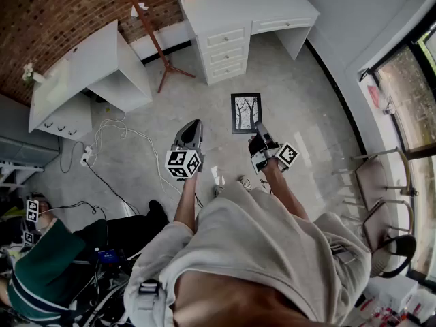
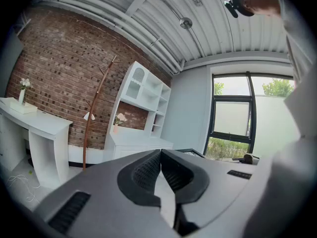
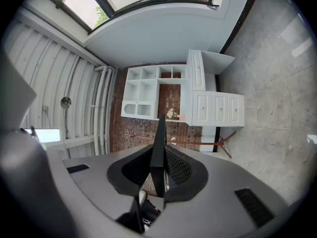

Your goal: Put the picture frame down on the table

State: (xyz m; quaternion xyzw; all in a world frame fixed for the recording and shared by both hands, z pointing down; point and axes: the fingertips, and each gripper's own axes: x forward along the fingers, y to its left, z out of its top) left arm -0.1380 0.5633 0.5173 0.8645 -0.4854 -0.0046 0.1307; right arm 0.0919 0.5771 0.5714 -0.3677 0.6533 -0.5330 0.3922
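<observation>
In the right tongs (image 1: 258, 133), a black picture frame (image 1: 246, 112), pinched by its near edge, pads pressed on both faces. In the right gripper view, seen edge-on as a thin dark strip between the ribbed pads, running straight out past the fingertips. In the head view, lying roughly flat, picture side up, bare trees on white. Carried in the air over the pale floor (image 1: 136, 125), resting on no worktop.

In the left tongs (image 1: 194, 125), nothing: tips closed against each other, just beside the right tongs and apart from the frame.

Beyond both tongs and well apart from them, a white worktop (image 1: 235, 9) with drawers beneath, set against a brick wall (image 1: 61, 12). Beyond and to the left of the left tongs, a wooden coat stand (image 1: 155, 46) and a second white worktop (image 1: 88, 60) with a small spray of flowers (image 1: 28, 72) at its far end. Between that worktop and the left tongs, loose cables (image 1: 109, 142) across the floor. Behind and to the left of the left tongs, low down, a seated person (image 1: 41, 278). Off to the right of the right tongs, chairs (image 1: 378, 182) beside a tall window (image 1: 409, 94).
</observation>
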